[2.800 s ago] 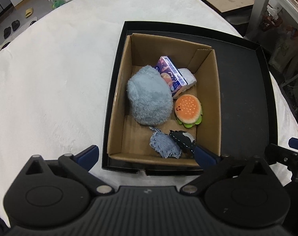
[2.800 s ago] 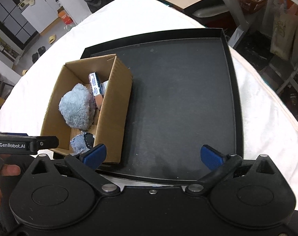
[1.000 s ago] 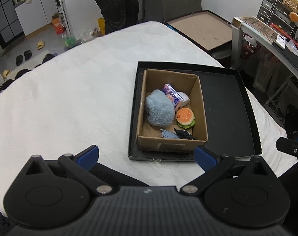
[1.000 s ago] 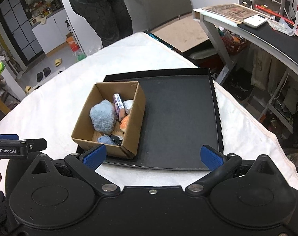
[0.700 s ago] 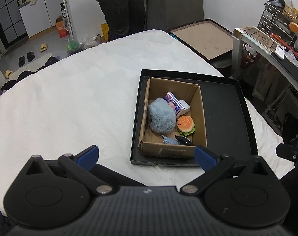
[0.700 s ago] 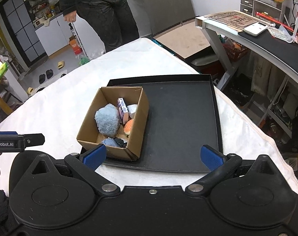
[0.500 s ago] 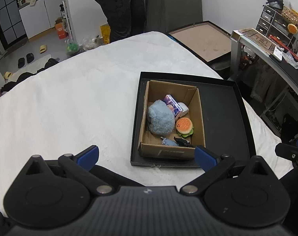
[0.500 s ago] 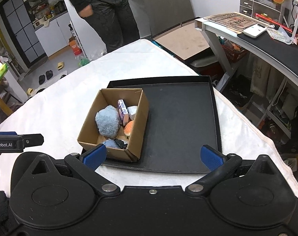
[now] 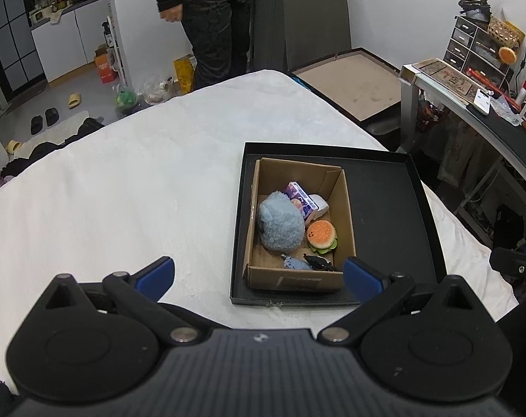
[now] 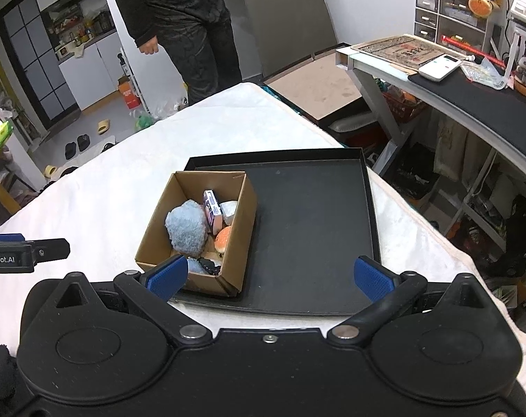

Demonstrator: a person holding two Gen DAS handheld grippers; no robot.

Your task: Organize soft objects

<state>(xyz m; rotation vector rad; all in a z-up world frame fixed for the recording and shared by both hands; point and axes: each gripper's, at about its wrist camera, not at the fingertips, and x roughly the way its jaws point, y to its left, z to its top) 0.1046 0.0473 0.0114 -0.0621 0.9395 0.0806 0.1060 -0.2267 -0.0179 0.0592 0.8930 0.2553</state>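
A cardboard box stands in the left part of a black tray on the white-covered table. In it lie a fluffy blue plush, a burger toy, a purple packet, a white soft item, a small blue cloth and a small black item. My left gripper is open and empty, held back above the table's near side. My right gripper is open and empty, near the tray's front edge.
A person in dark clothes stands beyond the table's far end. A desk with clutter stands to the right, a grey chair and a brown board behind the table. The tray's right part is bare.
Both grippers have drawn back and up from the box, which looks smaller and farther away. The left gripper, earlier down at the box's near end, is out and empty. The person has shifted.
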